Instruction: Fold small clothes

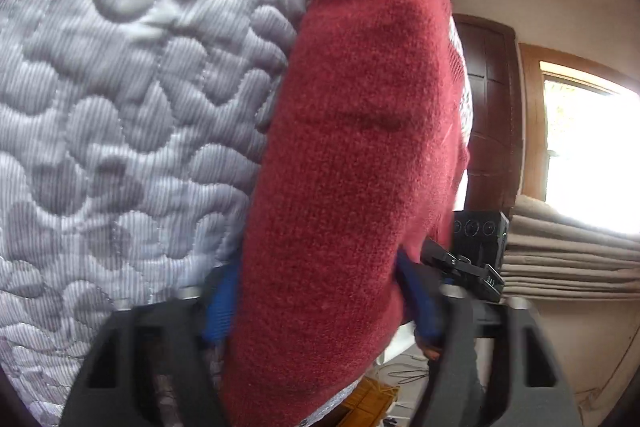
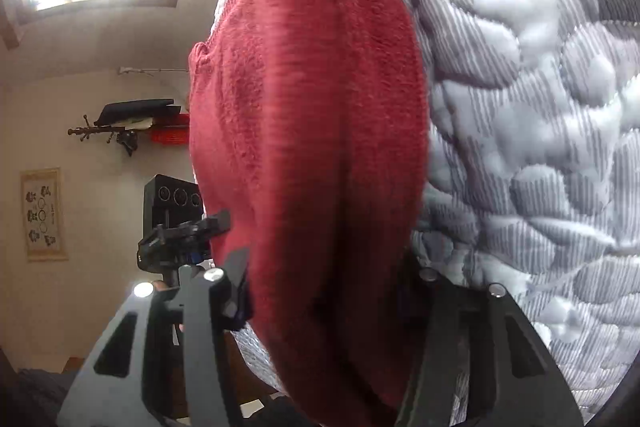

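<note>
— Red knit sweater (image 1: 352, 155) is filling both views, hanging over the quilted bed (image 1: 120, 107).
— Left gripper (image 1: 320, 311) and right gripper (image 2: 324, 307)?
— Both fingers are pinching its edge.
— Handling?
— Probably soft, floppy, light; gripping the ribbed hem seems safest.

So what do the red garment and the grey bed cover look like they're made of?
The red garment looks like fuzzy wool or acrylic knit: visible stitch rows, ribbed hem, matte nap. The grey bed cover looks like padded quilted fabric, faintly shiny, with stitched curving lines and fine woven stripes.
</note>
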